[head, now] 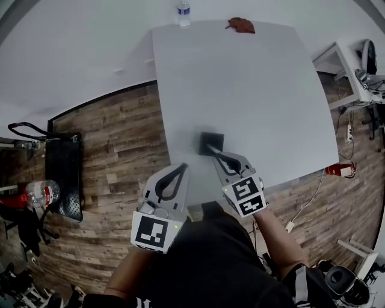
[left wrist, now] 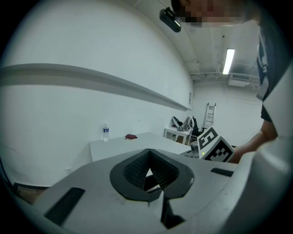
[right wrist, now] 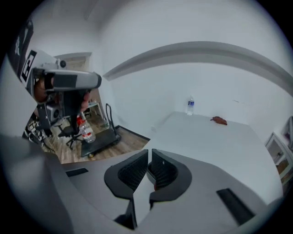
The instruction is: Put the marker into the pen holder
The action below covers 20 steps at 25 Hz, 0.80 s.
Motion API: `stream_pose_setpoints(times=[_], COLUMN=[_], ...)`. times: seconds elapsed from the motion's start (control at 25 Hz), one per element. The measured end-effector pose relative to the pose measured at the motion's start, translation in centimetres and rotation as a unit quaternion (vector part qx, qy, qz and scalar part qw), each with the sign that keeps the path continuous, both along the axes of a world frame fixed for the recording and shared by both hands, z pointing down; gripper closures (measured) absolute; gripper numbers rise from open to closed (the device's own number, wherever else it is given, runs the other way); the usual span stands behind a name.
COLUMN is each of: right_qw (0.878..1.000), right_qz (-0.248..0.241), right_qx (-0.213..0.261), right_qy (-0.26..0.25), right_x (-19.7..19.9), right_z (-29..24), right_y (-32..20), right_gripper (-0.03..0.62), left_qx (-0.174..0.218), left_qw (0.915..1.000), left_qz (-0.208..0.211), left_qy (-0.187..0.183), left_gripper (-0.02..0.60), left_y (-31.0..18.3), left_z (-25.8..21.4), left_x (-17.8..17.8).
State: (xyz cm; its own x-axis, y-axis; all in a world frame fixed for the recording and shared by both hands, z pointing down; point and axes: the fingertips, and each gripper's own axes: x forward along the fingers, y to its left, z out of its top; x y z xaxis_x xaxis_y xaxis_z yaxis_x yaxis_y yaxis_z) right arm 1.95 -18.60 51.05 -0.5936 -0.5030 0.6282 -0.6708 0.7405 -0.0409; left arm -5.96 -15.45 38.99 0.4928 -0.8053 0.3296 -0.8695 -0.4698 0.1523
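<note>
Right gripper (head: 218, 155) nips the marker (head: 212, 148) at its tips, over the pen holder (head: 205, 139); left gripper (head: 180, 168) closed, empty, alongside.

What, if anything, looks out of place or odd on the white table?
Only a crumpled reddish-brown scrap at the far edge of the table, near the upright water bottle; it resembles a dry leaf or rag. Nothing looks spilled or tipped.

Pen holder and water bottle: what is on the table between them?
Nothing: between the pen holder and the water bottle the table is bare, in the head view.
</note>
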Motion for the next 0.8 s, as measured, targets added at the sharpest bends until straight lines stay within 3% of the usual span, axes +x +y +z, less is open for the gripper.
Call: stream_pose_setpoints(times=[0.28,0.8], right_qw=[0.995,0.978], right_qz=[0.03,0.056], right_qx=[0.03,0.073], right_qy=[-0.086,-0.189], right_x=[-1.2,-2.3], right_z=[-5.4,-13.3], right_y=[2.2,7.4], right_gripper=[0.576,0.579], left_qx=[0.021,0.056], left_qw=[0.9993,0.995], left_qz=[0.028,0.076], left_qy=[0.013,0.031], left_gripper=[0.575,0.577], left_y=[2.0,6.1], left_z=[-1.4,-3.5], left_x=[0.4,1.1])
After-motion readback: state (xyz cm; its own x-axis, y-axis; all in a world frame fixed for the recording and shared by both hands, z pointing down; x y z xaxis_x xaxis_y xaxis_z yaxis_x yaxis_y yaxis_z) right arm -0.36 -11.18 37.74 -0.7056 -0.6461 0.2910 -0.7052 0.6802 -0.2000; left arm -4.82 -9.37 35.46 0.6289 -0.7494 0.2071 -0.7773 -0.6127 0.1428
